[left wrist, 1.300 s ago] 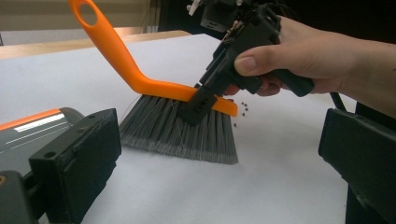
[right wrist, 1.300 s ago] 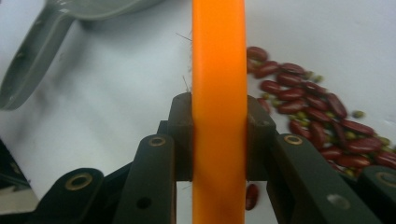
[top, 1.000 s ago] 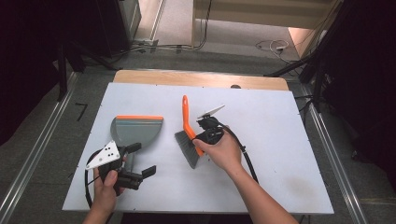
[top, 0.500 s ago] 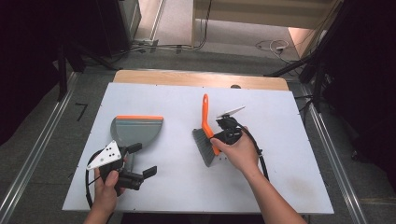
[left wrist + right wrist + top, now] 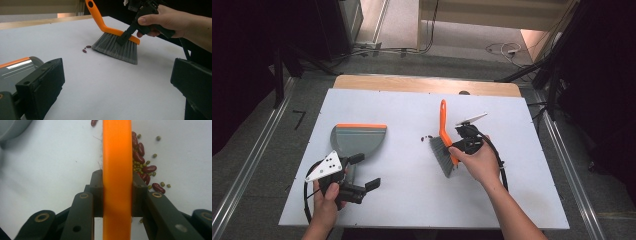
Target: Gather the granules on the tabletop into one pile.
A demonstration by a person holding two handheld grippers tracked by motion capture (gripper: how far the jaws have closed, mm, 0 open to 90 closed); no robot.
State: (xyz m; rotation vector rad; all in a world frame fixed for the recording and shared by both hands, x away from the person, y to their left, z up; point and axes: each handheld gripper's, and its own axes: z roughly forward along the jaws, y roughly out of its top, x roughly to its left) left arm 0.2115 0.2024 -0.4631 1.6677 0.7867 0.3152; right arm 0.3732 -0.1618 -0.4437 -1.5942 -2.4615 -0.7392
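A hand brush [image 5: 443,125] with an orange handle and grey bristles stands on the white table, right of centre. My right gripper [image 5: 454,153] is shut on its orange back [image 5: 117,157]. The jaws press on both sides of that back, and the other camera shows the same grip [image 5: 123,38]. Red and green beans [image 5: 143,167] lie in a small heap beside the brush. A few of these beans [image 5: 426,136] lie loose just left of the bristles. A grey dustpan [image 5: 358,140] with an orange rim lies at the left. My left gripper [image 5: 365,171] rests open just in front of it, holding nothing.
The white tabletop [image 5: 412,200] has bare room between the dustpan and the brush, and along the front. A wooden strip [image 5: 412,82] runs along the far edge. The right gripper's cable [image 5: 499,165] loops beside the right wrist. Dark floor and rails surround the table.
My right gripper has carried the brush to the right, away from the dustpan, with a few beans now showing left of the bristles. The left gripper and the dustpan have stayed put.
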